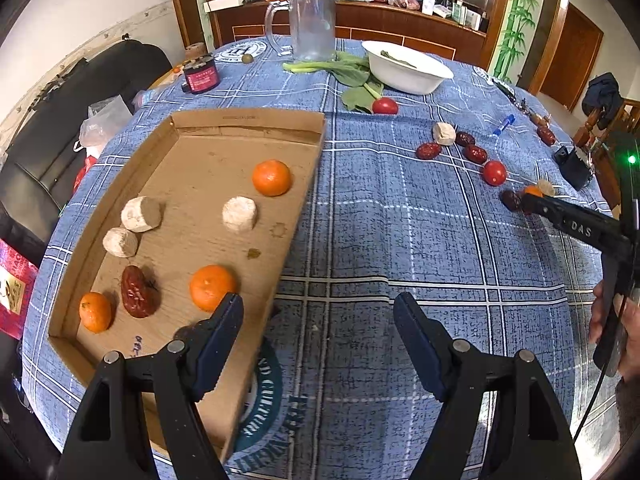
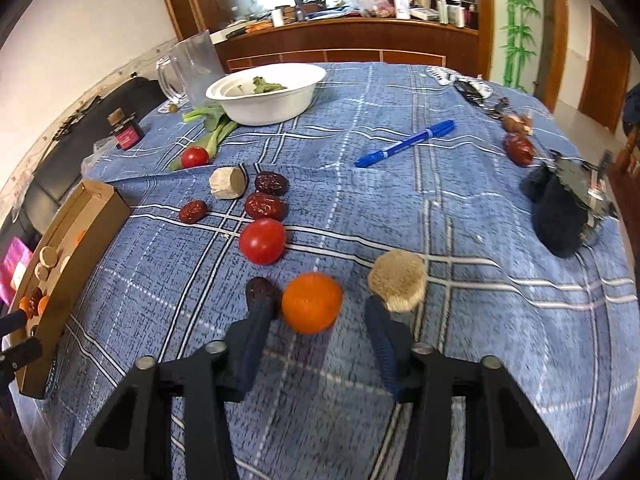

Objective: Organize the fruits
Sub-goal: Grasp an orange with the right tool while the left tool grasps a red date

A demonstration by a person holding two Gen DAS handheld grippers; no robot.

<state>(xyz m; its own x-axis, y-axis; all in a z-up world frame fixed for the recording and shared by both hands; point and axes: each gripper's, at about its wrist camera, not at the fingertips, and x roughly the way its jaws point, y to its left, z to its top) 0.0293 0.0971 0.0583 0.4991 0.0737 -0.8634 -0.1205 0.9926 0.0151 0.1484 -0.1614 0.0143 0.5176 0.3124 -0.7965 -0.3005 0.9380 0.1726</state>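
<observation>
A cardboard tray [image 1: 248, 120] lies on the left of the blue checked table; it holds three tangerines [image 1: 272, 177], three pale root chunks [image 1: 239, 214] and a red date [image 1: 138, 292]. My left gripper [image 1: 318, 312] is open and empty over the tray's right edge. My right gripper [image 2: 316, 312] is open around a tangerine [image 2: 312, 302] on the cloth, its fingers either side and apart from it. A dark date [image 2: 260, 289] and a pale chunk [image 2: 398, 280] flank it. A tomato [image 2: 262, 241], red dates [image 2: 265, 206] and another chunk [image 2: 228, 183] lie beyond.
A white bowl [image 2: 268, 92] with greens, a clear jug [image 2: 192, 68], a leafy vegetable [image 2: 212, 128], a second tomato [image 2: 195, 157], a blue pen [image 2: 406, 143], a small dark jar [image 2: 126, 130] and a black object [image 2: 560, 208] at the right edge stand on the table.
</observation>
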